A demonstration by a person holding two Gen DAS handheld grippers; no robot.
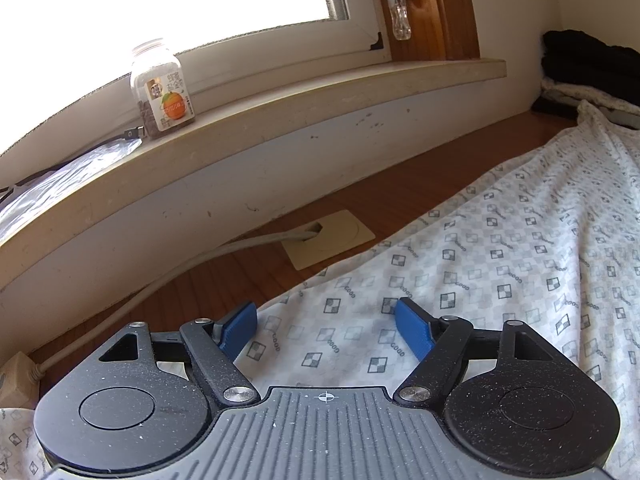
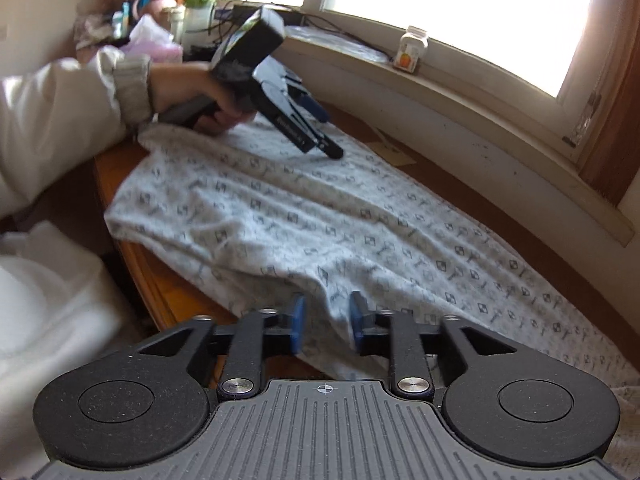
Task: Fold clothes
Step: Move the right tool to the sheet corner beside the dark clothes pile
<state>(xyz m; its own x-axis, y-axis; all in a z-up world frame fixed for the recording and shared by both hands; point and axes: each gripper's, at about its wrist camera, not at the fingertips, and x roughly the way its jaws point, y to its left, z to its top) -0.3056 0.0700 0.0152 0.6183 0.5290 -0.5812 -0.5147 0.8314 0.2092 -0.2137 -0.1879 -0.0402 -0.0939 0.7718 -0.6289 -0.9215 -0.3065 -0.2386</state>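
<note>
A white garment [image 1: 500,248] printed with small checkered squares lies spread lengthwise on the wooden table [image 1: 248,276]. My left gripper [image 1: 326,312] is open wide, its blue pads [image 1: 240,328] just above the near edge of the cloth with nothing pinched. In the right wrist view the same garment [image 2: 320,220] runs across the table [image 2: 160,280], and a hand in a cream sleeve [image 2: 60,108] holds the left gripper [image 2: 328,134] over its far end. My right gripper [image 2: 326,320] stands partly open at the near end; a raised fold lies between the pads, unpressed.
A windowsill [image 1: 280,112] with a clear jar [image 1: 162,88] runs along the table's far side. A grey cable [image 1: 160,280] leads into a beige plate [image 1: 328,238]. Dark folded clothes [image 1: 588,64] are stacked in the corner. Clutter [image 2: 160,32] fills the far left; white bedding [image 2: 48,300] lies beside the table.
</note>
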